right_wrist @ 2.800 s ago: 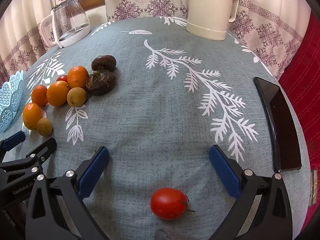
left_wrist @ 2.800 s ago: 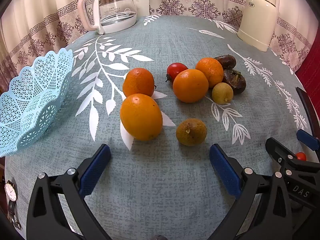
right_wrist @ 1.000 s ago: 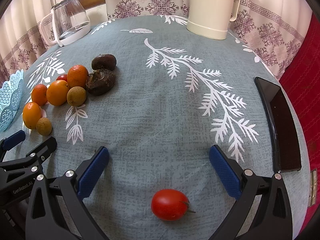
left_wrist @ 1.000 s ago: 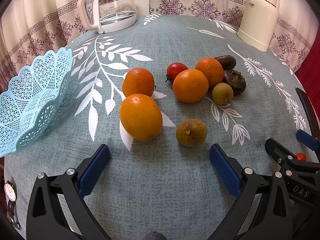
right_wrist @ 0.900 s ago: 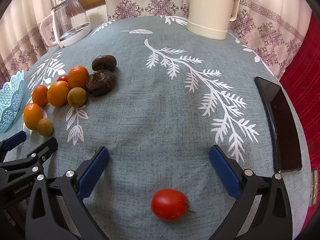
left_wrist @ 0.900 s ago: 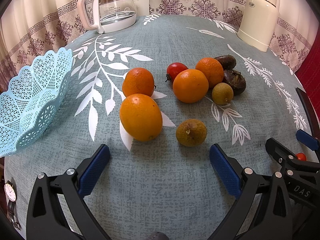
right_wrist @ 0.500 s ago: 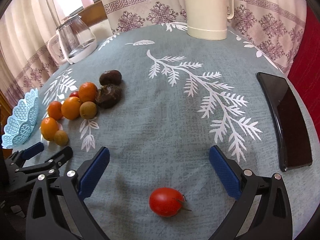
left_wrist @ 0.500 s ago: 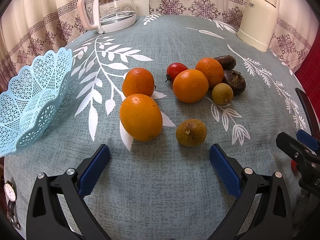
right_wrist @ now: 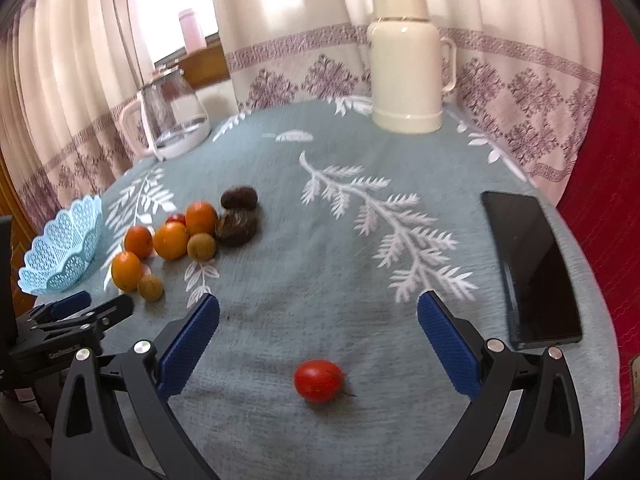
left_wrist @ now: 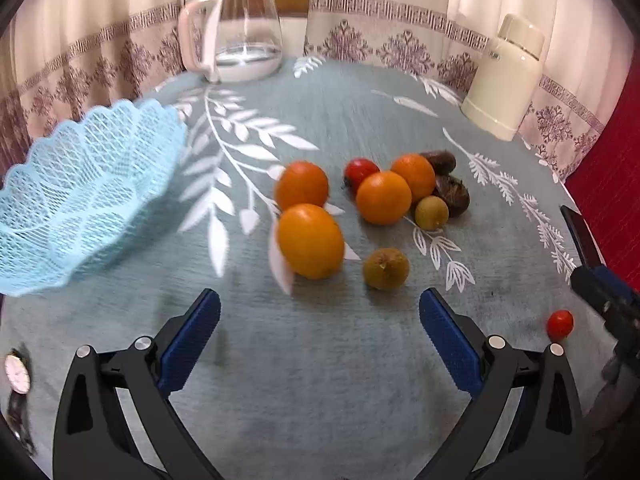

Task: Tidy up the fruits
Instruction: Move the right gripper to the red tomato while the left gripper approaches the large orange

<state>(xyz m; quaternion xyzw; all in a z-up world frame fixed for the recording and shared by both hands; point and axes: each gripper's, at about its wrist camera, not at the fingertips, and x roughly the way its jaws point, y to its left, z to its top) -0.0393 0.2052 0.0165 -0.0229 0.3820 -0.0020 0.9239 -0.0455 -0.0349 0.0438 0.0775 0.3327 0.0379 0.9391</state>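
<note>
Several oranges lie grouped mid-table; the nearest orange (left_wrist: 311, 241) sits just ahead of my open left gripper (left_wrist: 320, 334). Beside it lies a brownish-yellow fruit (left_wrist: 385, 268). Behind are a red tomato (left_wrist: 361, 171), a small yellow-green fruit (left_wrist: 431, 213) and two dark wrinkled fruits (left_wrist: 452, 195). A light blue lattice basket (left_wrist: 76, 196) stands empty at the left. A lone cherry tomato (right_wrist: 319, 380) lies between the fingers of my open right gripper (right_wrist: 319, 334), untouched. That tomato (left_wrist: 560, 323) shows at the right in the left wrist view. The fruit cluster (right_wrist: 172, 240) and basket (right_wrist: 60, 256) lie far left in the right view.
A glass kettle (left_wrist: 240, 36) stands at the back left, a cream thermos (right_wrist: 408, 64) at the back right. A black phone (right_wrist: 528, 268) lies near the table's right edge. A wristwatch (left_wrist: 18, 376) rests at the near left edge. Curtains hang behind the table.
Both grippers have lifted and drawn back, so the views now sit higher above the table. The right gripper moved further away from the left one. All fruit has stayed put.
</note>
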